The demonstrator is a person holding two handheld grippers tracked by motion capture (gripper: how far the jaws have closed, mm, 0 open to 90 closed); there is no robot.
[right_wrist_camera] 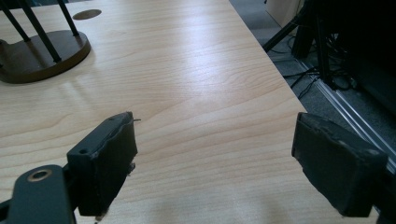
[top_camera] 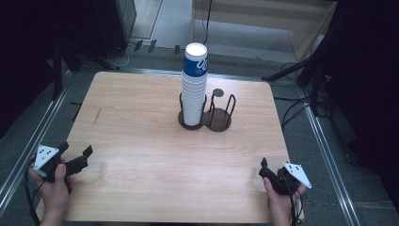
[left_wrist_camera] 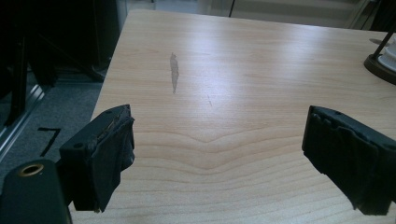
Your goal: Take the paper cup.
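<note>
Progress: none begun | cup stack (top_camera: 194,84) sat untouched in holder (top_camera: 207,117) at 12 o'clock | left gripper (top_camera: 81,159) at 8, right gripper (top_camera: 265,170) at 4, jaws apart, nothing held.

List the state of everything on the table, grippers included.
cup stack: upright, nested, in the holder's left slot
holder: upright on the table, right slot empty
left gripper: open, nothing between the jaws
right gripper: open, nothing between the jaws
</note>
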